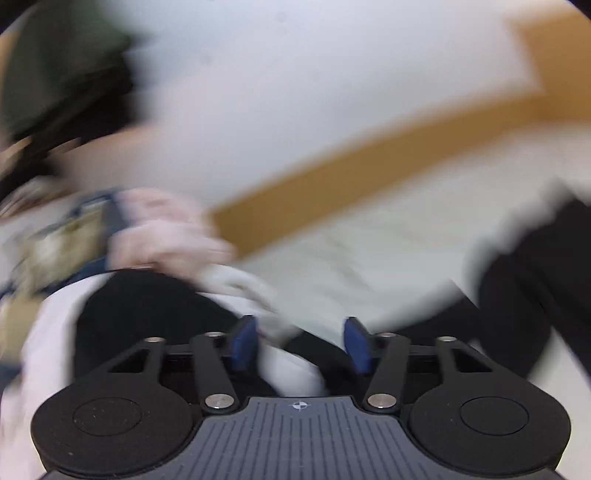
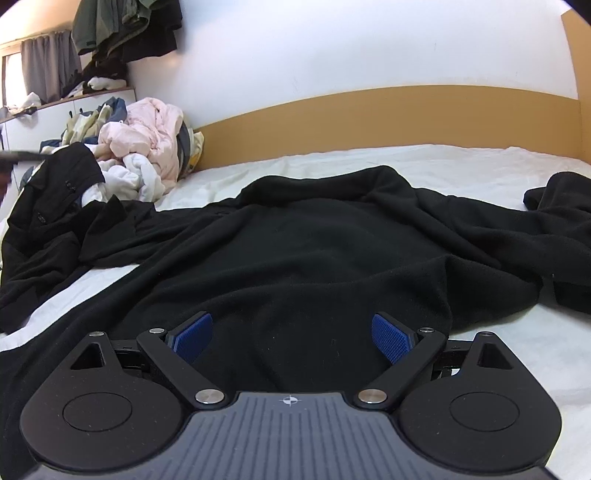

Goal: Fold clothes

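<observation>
A black fleece garment (image 2: 314, 251) lies spread out on the white bed sheet (image 2: 406, 162), one sleeve reaching right (image 2: 554, 206). My right gripper (image 2: 291, 336) hovers low over the garment's near hem, open wide, with nothing between its blue pads (image 2: 192, 338). The left wrist view is smeared by motion. There my left gripper (image 1: 301, 343) stands open above black cloth (image 1: 147, 314) and a fold of white cloth (image 1: 291, 369). I cannot tell whether the white cloth touches the fingers.
A heap of clothes with a pink jacket (image 2: 147, 136) and white pieces sits at the bed's far left, a black buttoned shirt (image 2: 55, 192) beside it. The wooden headboard (image 2: 369, 118) runs along the back. More clothes hang on the wall (image 2: 125, 29).
</observation>
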The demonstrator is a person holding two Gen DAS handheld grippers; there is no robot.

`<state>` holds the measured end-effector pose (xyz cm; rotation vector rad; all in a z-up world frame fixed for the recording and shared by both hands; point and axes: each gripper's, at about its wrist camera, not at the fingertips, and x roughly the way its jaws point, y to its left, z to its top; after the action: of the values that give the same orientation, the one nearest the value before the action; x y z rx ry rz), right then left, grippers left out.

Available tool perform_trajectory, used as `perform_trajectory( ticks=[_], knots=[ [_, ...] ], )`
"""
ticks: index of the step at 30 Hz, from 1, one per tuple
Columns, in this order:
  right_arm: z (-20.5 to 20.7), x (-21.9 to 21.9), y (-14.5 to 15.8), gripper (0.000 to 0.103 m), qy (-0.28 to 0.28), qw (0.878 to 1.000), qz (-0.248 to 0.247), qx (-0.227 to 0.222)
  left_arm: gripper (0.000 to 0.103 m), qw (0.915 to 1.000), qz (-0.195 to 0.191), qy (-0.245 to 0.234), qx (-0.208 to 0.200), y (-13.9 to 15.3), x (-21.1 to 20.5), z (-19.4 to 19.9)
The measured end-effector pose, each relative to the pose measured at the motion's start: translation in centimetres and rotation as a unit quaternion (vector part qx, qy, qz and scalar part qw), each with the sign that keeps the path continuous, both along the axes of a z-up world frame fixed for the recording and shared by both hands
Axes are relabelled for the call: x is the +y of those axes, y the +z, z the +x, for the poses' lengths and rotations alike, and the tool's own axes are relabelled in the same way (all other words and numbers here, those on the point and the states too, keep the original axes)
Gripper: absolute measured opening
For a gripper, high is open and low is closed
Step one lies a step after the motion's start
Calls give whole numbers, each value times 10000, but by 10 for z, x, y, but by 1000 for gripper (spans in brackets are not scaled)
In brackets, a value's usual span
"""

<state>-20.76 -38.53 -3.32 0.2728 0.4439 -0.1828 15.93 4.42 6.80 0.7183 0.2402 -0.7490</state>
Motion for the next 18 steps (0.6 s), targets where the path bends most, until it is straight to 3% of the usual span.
perform_trajectory(
  ticks=[3,6,8,9,10,13,16,18],
  knots=[
    [1,1,0,95,-2,10000,-7,36,52,9911,1006,-851,183,-53,-30,-28],
    [3,2,-1,95,-20,10000,-10,89,56,9723,1868,-1399,116,-101,-60,-46],
    [5,2,-2,95,-18,9999,-14,139,55,9659,2320,-1145,110,-124,-75,-36],
    [5,2,-2,95,-14,9999,-16,164,41,9648,2454,-942,111,-131,-81,-28],
    [6,2,-2,95,-5,9998,-18,194,2,9684,2367,-777,138,-127,-83,-19],
    [10,3,-4,95,16,9996,-27,297,1,9850,1392,-955,366,-69,-76,-12],
    [11,3,-5,95,76,9994,13,330,4,9895,520,-1266,473,20,-66,-21],
    [10,2,-4,95,116,9995,81,270,6,9918,-159,-1192,440,75,-56,-23]
  ],
)
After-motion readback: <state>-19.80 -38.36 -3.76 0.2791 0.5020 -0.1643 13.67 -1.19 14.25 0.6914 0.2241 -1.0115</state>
